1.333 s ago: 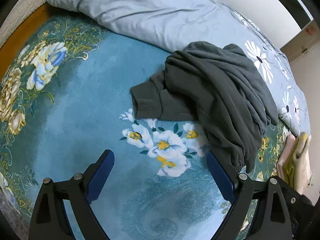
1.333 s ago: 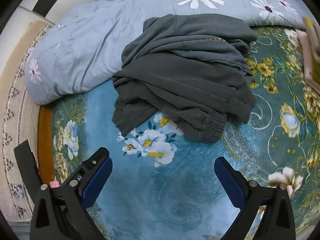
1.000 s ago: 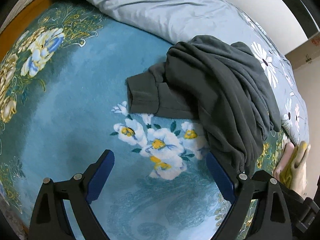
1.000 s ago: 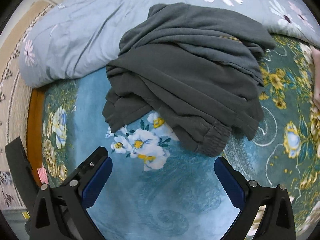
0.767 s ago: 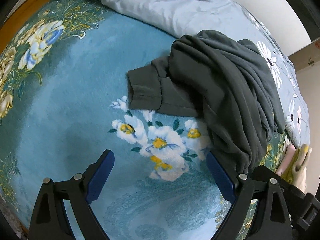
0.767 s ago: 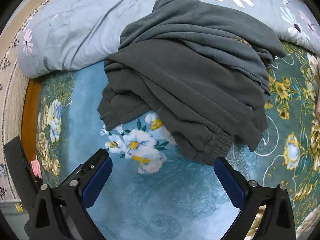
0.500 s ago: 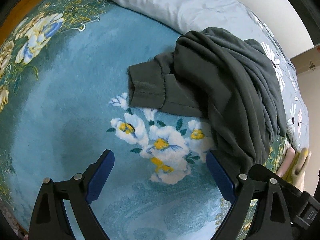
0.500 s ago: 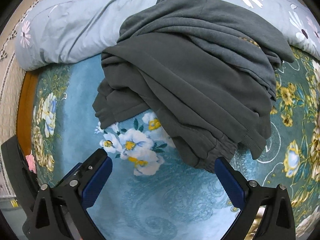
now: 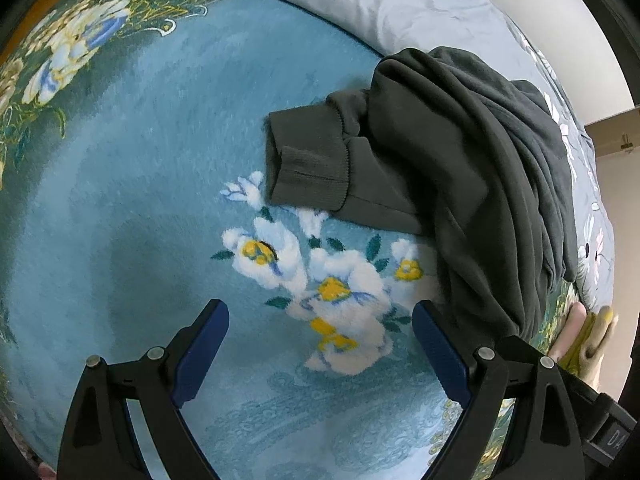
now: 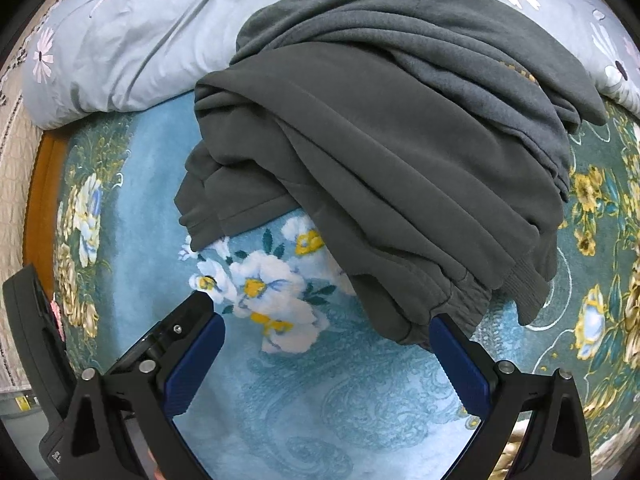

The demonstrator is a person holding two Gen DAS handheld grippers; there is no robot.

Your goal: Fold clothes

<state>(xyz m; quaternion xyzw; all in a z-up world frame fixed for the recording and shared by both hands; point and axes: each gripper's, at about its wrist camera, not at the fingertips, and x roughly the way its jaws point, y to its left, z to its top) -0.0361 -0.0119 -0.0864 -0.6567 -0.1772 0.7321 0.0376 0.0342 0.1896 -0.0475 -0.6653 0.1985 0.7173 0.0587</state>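
Both tools have closed in on the dark grey garment [image 9: 460,168] since a second ago. Left tool [image 9: 320,348] gapes wide, garment at its right finger; right tool [image 10: 326,354] likewise wide, cuff [image 10: 460,308] touching its right finger.

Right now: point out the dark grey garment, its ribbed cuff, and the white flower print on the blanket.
dark grey garment [image 10: 400,152], right wrist view, middle of the crumpled body.
ribbed cuff [image 9: 304,176], left wrist view, flat face of the cuff.
white flower print [image 9: 340,284], left wrist view, central bloom.
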